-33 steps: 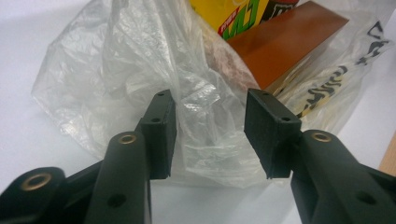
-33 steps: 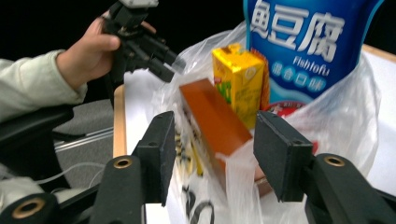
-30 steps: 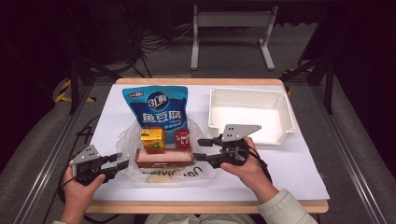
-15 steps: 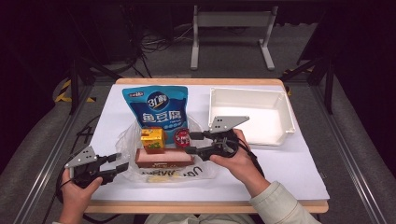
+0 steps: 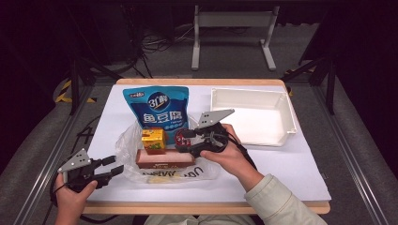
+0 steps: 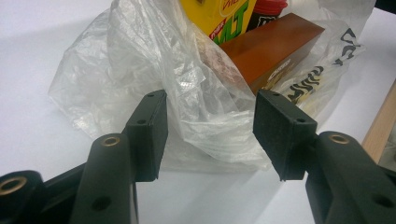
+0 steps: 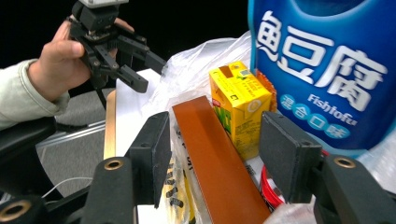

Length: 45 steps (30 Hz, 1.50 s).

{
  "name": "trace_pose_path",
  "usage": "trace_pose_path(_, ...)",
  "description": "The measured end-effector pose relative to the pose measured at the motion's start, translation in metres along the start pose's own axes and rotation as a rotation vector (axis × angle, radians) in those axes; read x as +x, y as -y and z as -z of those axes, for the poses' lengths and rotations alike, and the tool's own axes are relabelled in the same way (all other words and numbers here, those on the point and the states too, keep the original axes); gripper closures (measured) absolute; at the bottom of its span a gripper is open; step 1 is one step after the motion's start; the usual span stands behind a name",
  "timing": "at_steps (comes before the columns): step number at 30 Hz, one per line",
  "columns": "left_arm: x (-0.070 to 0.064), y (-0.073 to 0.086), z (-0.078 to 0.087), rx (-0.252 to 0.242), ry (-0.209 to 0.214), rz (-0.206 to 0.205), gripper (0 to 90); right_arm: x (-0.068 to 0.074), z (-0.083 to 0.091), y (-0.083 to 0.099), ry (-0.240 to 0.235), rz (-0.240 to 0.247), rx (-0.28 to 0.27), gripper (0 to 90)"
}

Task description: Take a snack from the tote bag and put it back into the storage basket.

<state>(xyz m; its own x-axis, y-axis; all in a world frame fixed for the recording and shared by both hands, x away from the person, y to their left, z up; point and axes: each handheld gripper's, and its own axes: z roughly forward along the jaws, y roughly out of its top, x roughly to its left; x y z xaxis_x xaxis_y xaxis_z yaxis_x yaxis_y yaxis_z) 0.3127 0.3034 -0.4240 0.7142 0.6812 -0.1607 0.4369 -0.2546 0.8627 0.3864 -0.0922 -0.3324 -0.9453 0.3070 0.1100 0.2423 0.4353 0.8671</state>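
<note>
Right gripper (image 5: 184, 140) moved left over long brown box (image 5: 164, 158) in bag; both grippers' jaws apart.

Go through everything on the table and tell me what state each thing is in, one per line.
Plastic bag: crumpled, lying open, groceries on it.
Blue pouch: standing upright, sealed.
Yellow carton: upright.
Brown box: lying flat.
Red-lidded tub: lid on.
White bin: empty.
Left gripper: open, at the bag's edge.
Right gripper: open, over the brown box.

Lab-like recording setup, white-topped table (image 5: 300, 164) on dark floor, metal stand (image 5: 233, 28) behind, loose cables (image 5: 155, 42) (dim surroundings)
</note>
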Motion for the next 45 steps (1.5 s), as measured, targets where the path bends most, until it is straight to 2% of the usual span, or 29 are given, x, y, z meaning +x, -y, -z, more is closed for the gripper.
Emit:
trace_pose_path(5,0.0,0.001,0.001,0.001,-0.004,0.006,45.6,-0.001,-0.013,-0.006,-0.033,0.02,0.045,43.4)
trace_pose_path(10,0.0,0.001,0.001,0.006,-0.004,0.009,45.6,0.0,-0.026,-0.01,-0.052,0.035,0.063,43.3)
trace_pose_path(14,0.002,0.001,0.0,0.004,-0.002,0.007,45.5,-0.001,-0.035,-0.011,-0.049,0.04,0.086,42.7)
trace_pose_path(19,0.003,0.001,-0.001,0.012,-0.008,0.016,45.5,-0.004,-0.043,-0.01,-0.043,0.033,0.123,37.6)
trace_pose_path(21,0.003,0.002,-0.001,0.02,-0.01,0.018,45.5,-0.005,-0.048,-0.008,-0.046,0.039,0.157,37.3)
trace_pose_path(28,0.005,0.003,-0.002,0.019,-0.014,0.019,45.9,-0.007,-0.06,-0.003,-0.042,0.047,0.221,35.2)
trace_pose_path(37,0.006,0.003,-0.003,0.023,-0.013,0.011,46.2,-0.009,-0.072,0.002,-0.034,0.069,0.272,33.4)
trace_pose_path(45,0.006,0.004,-0.002,0.023,-0.01,0.019,46.2,-0.01,-0.083,0.006,-0.03,0.084,0.316,33.1)
